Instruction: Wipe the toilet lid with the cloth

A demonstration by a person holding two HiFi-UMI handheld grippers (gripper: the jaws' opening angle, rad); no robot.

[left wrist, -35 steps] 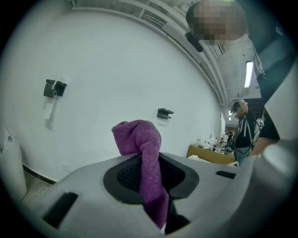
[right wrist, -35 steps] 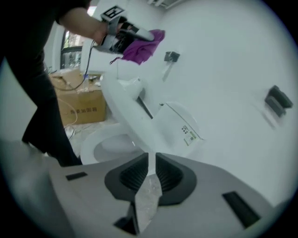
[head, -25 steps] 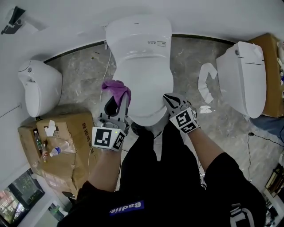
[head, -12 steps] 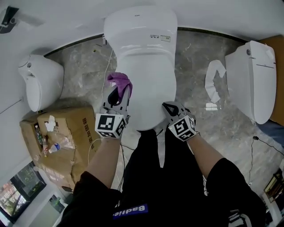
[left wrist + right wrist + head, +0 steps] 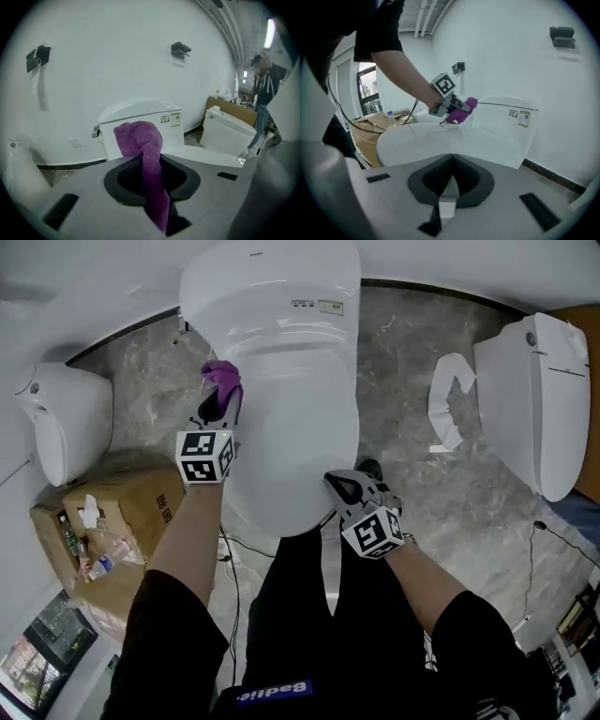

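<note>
Toilet lid [image 5: 300,418]: white, glossy and oval, lying closed, with no marks that can be made out. A purple terry cloth [image 5: 222,378] sits bunched at the lid's left edge, near the white tank [image 5: 272,277]. The left gripper [image 5: 218,399] has its jaws clamped on the cloth, and the loose end folds over the jaw tips. The right gripper [image 5: 339,486] is at the lid's front right edge, jaws closed together with nothing between them. A brown cardboard box [image 5: 122,512] stands on the floor to the left.

Bright, even light; both gripper views bulge, with dark, blurred edges.
</note>
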